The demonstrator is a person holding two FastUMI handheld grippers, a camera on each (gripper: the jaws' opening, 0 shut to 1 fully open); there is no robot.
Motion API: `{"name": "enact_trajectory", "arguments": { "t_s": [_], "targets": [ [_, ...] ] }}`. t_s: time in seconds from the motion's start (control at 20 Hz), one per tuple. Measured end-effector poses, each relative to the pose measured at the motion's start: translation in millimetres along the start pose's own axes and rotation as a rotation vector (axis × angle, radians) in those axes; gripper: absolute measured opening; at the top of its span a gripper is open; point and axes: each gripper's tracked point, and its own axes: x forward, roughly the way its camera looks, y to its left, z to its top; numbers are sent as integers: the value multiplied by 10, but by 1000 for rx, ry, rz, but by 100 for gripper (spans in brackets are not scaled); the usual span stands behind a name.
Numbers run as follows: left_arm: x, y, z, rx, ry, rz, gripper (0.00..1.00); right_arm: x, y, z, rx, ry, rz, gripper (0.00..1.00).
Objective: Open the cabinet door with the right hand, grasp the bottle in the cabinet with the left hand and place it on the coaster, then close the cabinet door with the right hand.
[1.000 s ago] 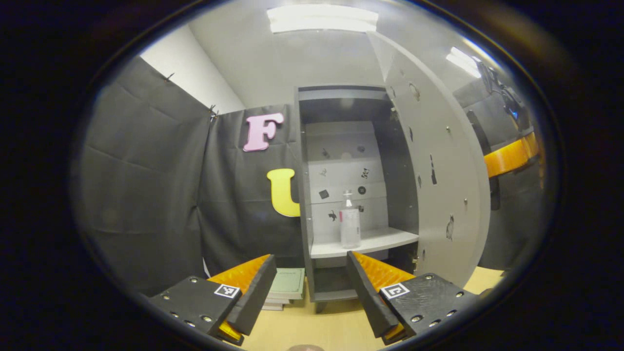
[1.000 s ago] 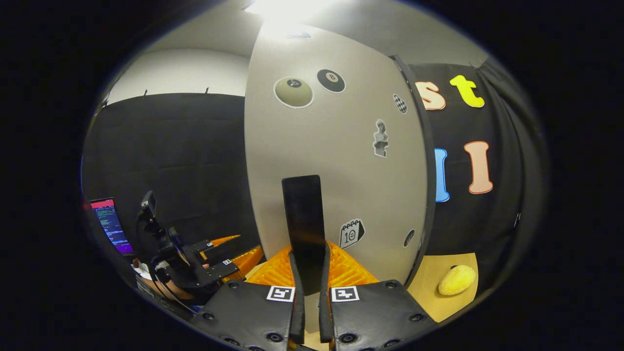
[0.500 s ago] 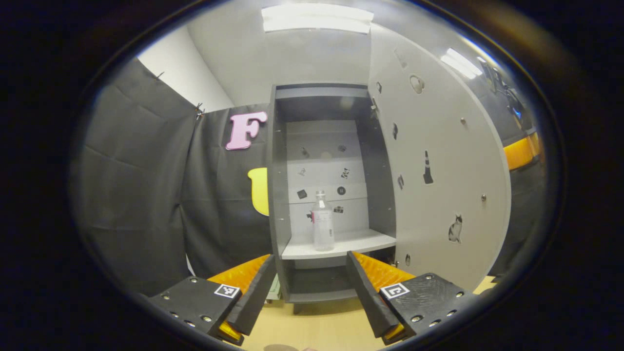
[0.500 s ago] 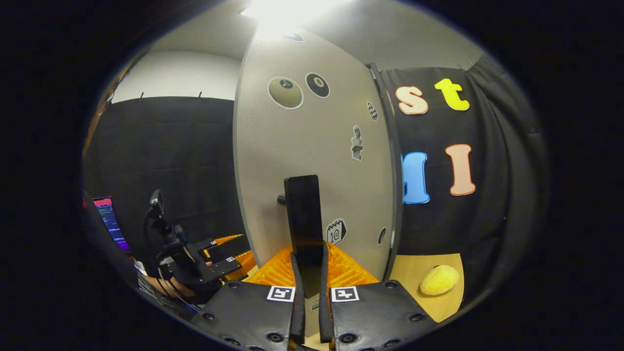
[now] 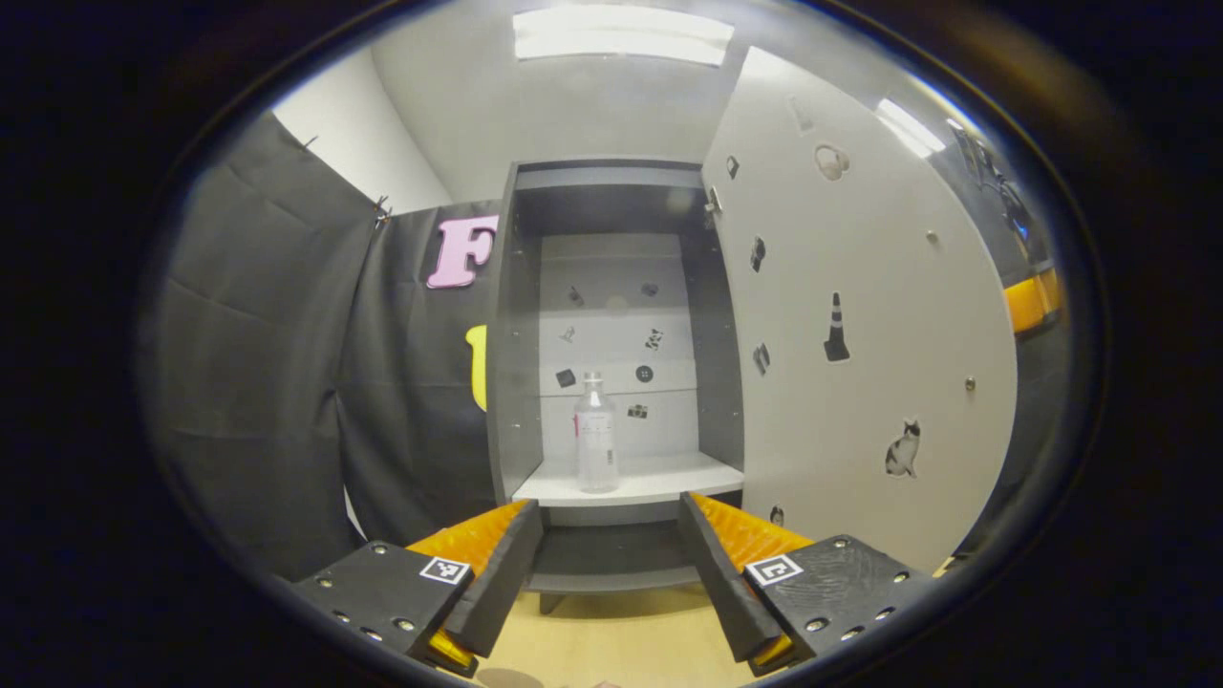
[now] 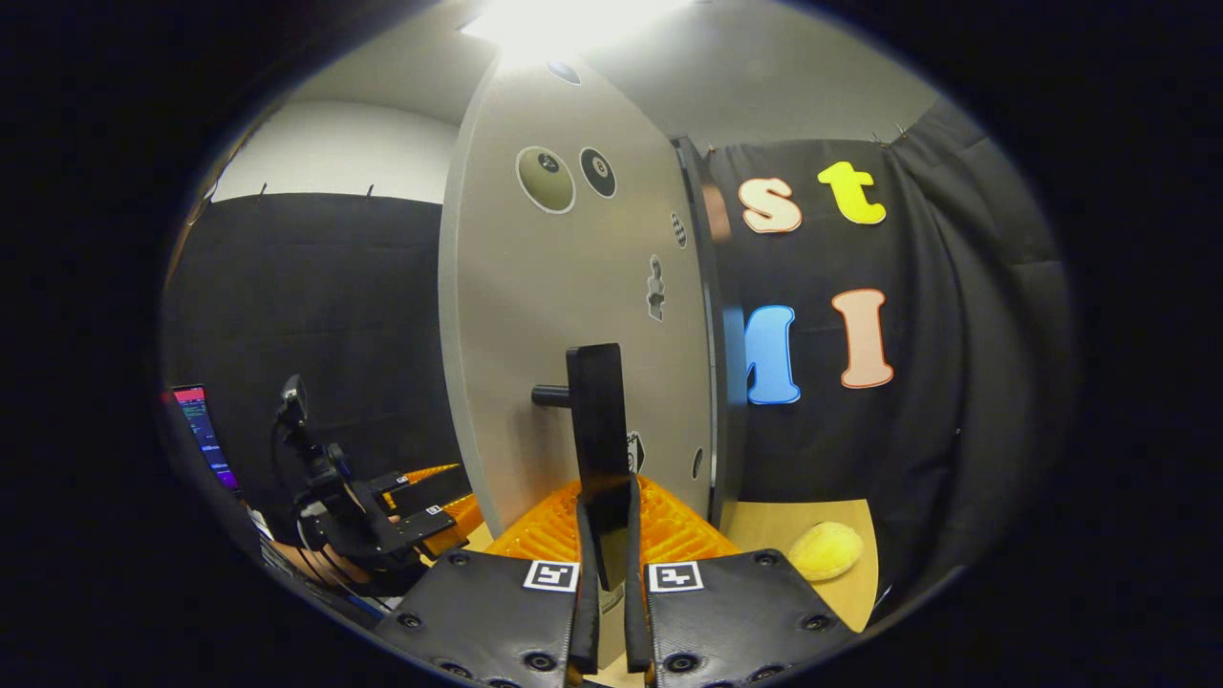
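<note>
bottle (image 5: 595, 432) upright on shelf, beyond spread left gripper (image 5: 604, 564)

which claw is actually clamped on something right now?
The right claw: it is shut on the door handle. The left claw is open, aimed at the bottle on the cabinet shelf.

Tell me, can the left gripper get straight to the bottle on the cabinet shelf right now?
Probably yes. The cabinet door stands swung wide to the side, the bottle stands upright and alone on the shelf, and the left gripper is open and aimed at it, though some way short.
</note>
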Motion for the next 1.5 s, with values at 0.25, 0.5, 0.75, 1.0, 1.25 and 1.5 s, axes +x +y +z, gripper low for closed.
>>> {"name": "enact_trajectory", "arguments": {
  "t_s": [0.25,0.5,0.75,1.0,1.25,1.5],
  "targets": [
    [41,-152,0,15,9,9,87,-76,-29,3,24,-31,-14,12],
    [73,-226,110,30,7,49,87,-331,-12,0,-13,-49,19,21],
    [174,-186,297,66,-7,90,89,-842,-461,-61,-42,-88,-112,28],
    [433,-107,483,65,-11,79,87,-1305,-1006,-355,-26,-72,-263,79],
    [869,1,492,36,-5,64,87,-1510,-1272,-642,-4,-51,-412,99],
    [1449,122,548,38,-12,32,89,-1310,-1522,-569,-2,-59,-509,99]
  ]
}}
